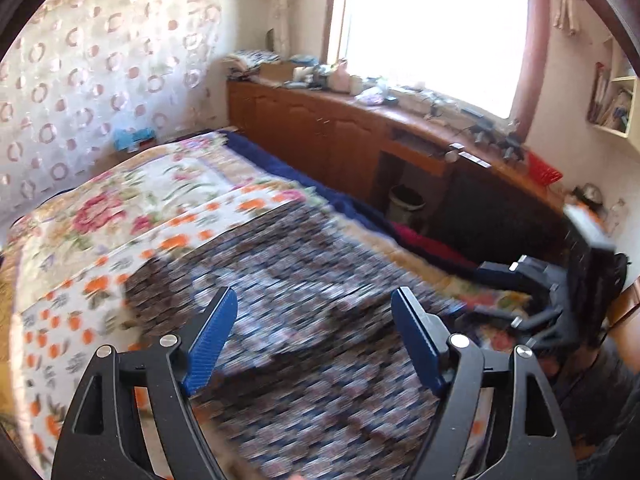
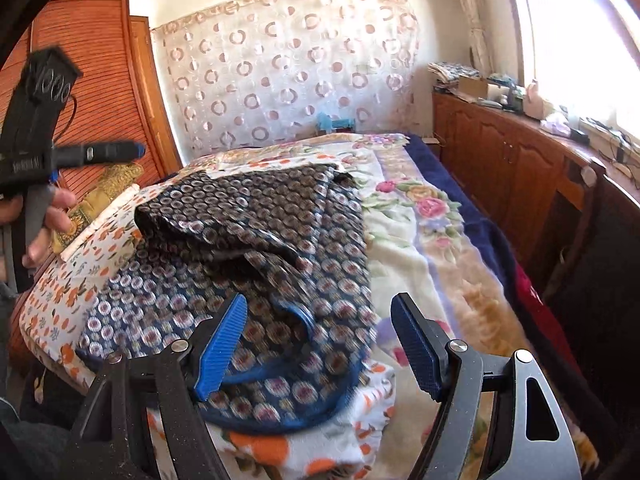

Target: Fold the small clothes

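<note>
A small dark blue garment with a round dotted pattern and blue trim lies partly folded on the bed, its far part doubled over. It fills the middle of the left wrist view, blurred. My left gripper is open and empty above the garment; it also shows at the far left of the right wrist view, held in a hand. My right gripper is open and empty above the garment's near trimmed end; it shows at the right of the left wrist view.
The garment rests on a white cloth with orange fruit print over a floral blanket. A wooden cabinet with clutter runs along the window side. A wooden wardrobe stands at the left. A bin sits on the floor.
</note>
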`<state>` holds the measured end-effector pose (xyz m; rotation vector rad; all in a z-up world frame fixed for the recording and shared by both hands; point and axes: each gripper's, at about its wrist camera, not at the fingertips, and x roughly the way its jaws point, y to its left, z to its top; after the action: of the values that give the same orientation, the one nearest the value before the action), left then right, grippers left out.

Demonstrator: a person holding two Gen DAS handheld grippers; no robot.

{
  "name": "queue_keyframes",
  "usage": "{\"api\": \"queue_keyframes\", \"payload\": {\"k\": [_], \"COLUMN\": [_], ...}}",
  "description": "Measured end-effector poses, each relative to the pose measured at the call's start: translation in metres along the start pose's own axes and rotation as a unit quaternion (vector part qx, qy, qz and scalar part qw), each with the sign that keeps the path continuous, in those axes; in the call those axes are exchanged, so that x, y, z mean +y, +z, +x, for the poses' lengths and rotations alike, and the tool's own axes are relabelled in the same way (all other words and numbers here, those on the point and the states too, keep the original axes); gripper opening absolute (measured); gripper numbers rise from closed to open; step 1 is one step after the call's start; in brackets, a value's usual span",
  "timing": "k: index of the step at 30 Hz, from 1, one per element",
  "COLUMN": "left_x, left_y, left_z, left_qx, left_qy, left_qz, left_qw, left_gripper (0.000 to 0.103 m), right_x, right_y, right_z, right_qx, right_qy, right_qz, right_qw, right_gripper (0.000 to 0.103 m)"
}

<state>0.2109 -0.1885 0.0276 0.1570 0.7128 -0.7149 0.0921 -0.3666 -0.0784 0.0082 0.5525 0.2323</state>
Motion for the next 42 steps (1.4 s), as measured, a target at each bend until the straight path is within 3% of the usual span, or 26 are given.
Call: {"api": "queue_keyframes", "payload": {"k": [7, 15, 23, 26, 27, 28, 34, 42], "left_x": [0.069, 0.129, 0.150, 0.149, 0.148, 0.147, 0.139, 0.128], "left_y": [-0.039, -0.063, -0.078, -0.085, -0.086, -0.087, -0.086, -0.086], "left_z": [0.002, 0.011, 0.029, 0.042, 0.045, 0.051, 0.054, 0.058], "left_qx": [0.029, 0.026, 0.034, 0.052, 0.060, 0.075, 0.081, 0.095], "left_qy": [0.057, 0.058, 0.053, 0.051, 0.051, 0.054, 0.067, 0.088], "left_qz": [-0.019, -0.041, -0.061, -0.064, -0.062, -0.060, -0.043, -0.016], "left_qw": [0.9978, 0.9972, 0.9962, 0.9953, 0.9949, 0.9939, 0.9935, 0.9914], "left_gripper": [0.080, 0.080, 0.080, 0.080, 0.080, 0.080, 0.080, 0.086], "right_x": [0.050, 0.115, 0.143, 0.137, 0.133, 0.129, 0.099, 0.031], "right_y": [0.037, 0.081, 0.101, 0.105, 0.109, 0.113, 0.140, 0.180], "right_z": [0.049, 0.109, 0.153, 0.162, 0.164, 0.166, 0.161, 0.165], "right_qx": [0.019, 0.053, 0.109, 0.124, 0.131, 0.135, 0.120, 0.092], "right_qy": [0.029, 0.077, 0.103, 0.103, 0.110, 0.114, 0.102, 0.032], "right_qz": [-0.049, -0.101, -0.138, -0.143, -0.137, -0.133, -0.124, -0.105], "right_qw": [0.998, 0.991, 0.979, 0.976, 0.976, 0.975, 0.980, 0.990], "right_gripper": [0.077, 0.074, 0.057, 0.031, 0.015, 0.010, 0.007, 0.007]}}
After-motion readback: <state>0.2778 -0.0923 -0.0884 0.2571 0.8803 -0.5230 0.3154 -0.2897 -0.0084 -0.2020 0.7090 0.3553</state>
